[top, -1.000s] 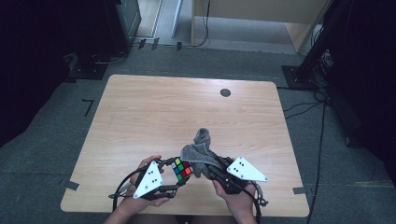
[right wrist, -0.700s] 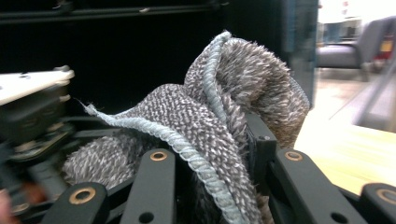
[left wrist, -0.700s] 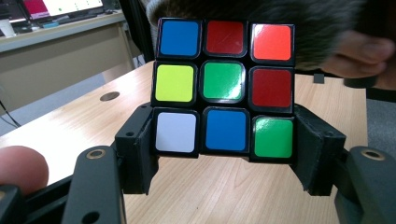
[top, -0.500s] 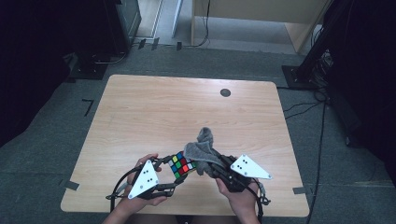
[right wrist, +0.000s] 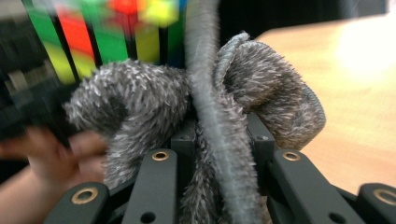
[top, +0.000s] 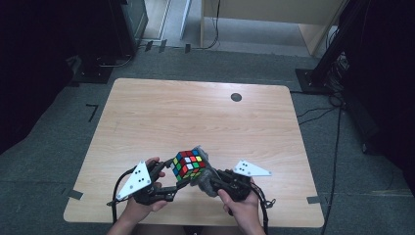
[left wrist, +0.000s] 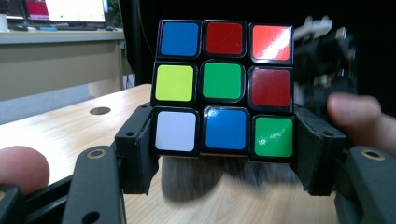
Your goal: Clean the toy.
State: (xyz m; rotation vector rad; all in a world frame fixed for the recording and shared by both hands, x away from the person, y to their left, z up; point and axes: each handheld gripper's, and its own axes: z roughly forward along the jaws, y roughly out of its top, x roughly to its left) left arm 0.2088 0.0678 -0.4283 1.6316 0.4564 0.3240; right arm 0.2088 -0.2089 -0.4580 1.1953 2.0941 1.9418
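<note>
While cube (top: 188,164) hovers, tabletop (top: 195,117) spreads.

High camera sits above the person's edge, looking forward and down over the whole pale wooden desk (top: 205,122). Left gripper camera rides low, right up against the multicoloured plastic puzzle cube (left wrist: 224,86), facing across the desktop. Right gripper camera is pressed close to the fuzzy grey cloth (right wrist: 224,116), blurred. All three share that cube (top: 188,165) and cloth (top: 208,176) at the near edge.
</note>
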